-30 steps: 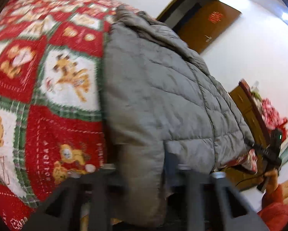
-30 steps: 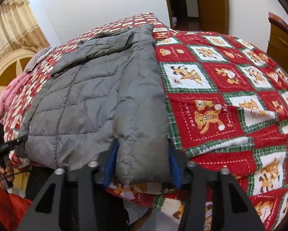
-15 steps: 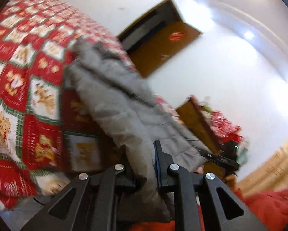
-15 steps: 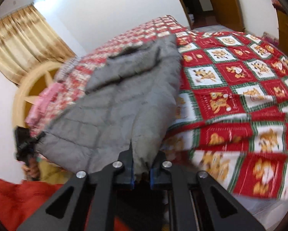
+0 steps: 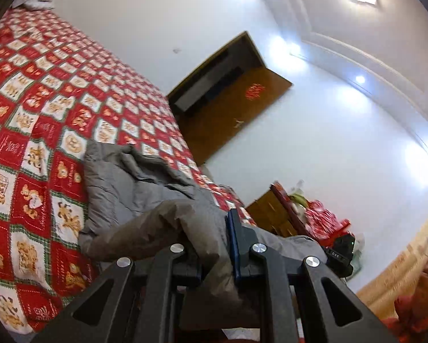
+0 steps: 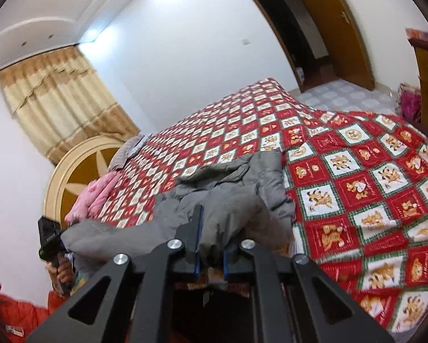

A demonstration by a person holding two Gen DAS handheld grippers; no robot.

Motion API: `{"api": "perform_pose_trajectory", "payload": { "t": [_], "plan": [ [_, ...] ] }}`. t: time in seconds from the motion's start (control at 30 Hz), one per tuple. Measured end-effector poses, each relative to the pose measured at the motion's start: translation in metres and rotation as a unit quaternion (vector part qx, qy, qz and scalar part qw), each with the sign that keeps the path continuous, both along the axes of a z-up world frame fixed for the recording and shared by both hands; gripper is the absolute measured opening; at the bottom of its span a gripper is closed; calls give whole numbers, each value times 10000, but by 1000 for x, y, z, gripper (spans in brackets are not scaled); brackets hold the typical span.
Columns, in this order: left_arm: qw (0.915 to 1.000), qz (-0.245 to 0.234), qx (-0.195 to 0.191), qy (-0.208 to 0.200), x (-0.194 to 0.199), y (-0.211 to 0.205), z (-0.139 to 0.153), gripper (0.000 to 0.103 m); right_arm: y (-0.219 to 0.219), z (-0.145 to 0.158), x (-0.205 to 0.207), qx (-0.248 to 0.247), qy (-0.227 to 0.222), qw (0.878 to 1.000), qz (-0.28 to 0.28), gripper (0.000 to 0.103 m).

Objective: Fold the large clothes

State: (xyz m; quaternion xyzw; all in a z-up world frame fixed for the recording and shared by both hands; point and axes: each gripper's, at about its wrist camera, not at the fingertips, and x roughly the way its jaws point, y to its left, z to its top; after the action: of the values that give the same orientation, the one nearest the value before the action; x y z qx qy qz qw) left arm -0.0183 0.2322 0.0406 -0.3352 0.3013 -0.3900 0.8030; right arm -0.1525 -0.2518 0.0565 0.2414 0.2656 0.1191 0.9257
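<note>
A grey quilted jacket [image 5: 134, 183] lies on the bed, its near hem lifted off the quilt. My left gripper [image 5: 214, 245] is shut on one corner of that hem, the fabric bunched between its blue-padded fingers [image 5: 233, 245]. In the right wrist view the grey jacket [image 6: 242, 188] rises toward my right gripper [image 6: 209, 245], which is shut on the other hem corner. The far collar end still rests on the bed. Each view shows the opposite gripper [image 6: 49, 237] at the jacket's other corner.
A red, white and green patchwork quilt [image 6: 357, 177] covers the bed. A pink cloth [image 6: 96, 194] lies near the round headboard [image 6: 71, 177]. A brown door [image 5: 237, 114] stands open. A wooden dresser [image 5: 274, 214] holds red items. A person's hand and red sleeve [image 6: 19, 308] hold the other gripper.
Both grippers closed on the jacket's near hem and rose, pulling the hem up off the bed. Both views tilted upward, showing more wall and ceiling.
</note>
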Motion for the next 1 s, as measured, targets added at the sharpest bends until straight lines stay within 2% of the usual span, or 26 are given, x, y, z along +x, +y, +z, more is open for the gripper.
{"api": "perform_pose_trajectory", "payload": {
  "t": [0.1,0.2,0.33,0.43,0.57,0.7,0.77,0.83,0.9,0.97,1.0],
  "plan": [
    [9999,46,-95,121,16,-1,-7,14,-10,-1,24,201,11,9998,-98,13],
    [9998,167,63,108,46,-5,5,14,-17,10,57,176,-61,9997,-142,13],
    [9984,426,244,273,104,-14,16,14,-19,29,129,-42,-95,9996,-261,12],
    [9945,717,455,619,166,-27,5,14,-19,25,194,-197,-21,9989,-415,12],
    [9832,1071,553,1370,236,-35,-37,14,-14,-11,278,-325,235,9972,-633,12],
    [9587,1291,658,2448,284,-36,-108,14,-16,-84,340,-47,788,9930,-881,14],
    [9469,1180,489,2949,296,-34,-142,15,-12,-118,358,-192,1117,9886,-988,18],
    [9382,1012,160,3305,301,-26,-164,18,-12,-138,366,-188,1326,9856,-1035,19],
    [9358,853,-353,3403,301,-13,-172,22,-15,-150,370,-154,1510,9832,-1016,20],
    [9389,769,-696,3281,298,7,-166,29,-18,-153,371,-83,1531,9832,-991,22],
    [9422,844,-798,3141,294,20,-158,41,-20,-154,369,-54,1551,9833,-956,23]
  ]
}}
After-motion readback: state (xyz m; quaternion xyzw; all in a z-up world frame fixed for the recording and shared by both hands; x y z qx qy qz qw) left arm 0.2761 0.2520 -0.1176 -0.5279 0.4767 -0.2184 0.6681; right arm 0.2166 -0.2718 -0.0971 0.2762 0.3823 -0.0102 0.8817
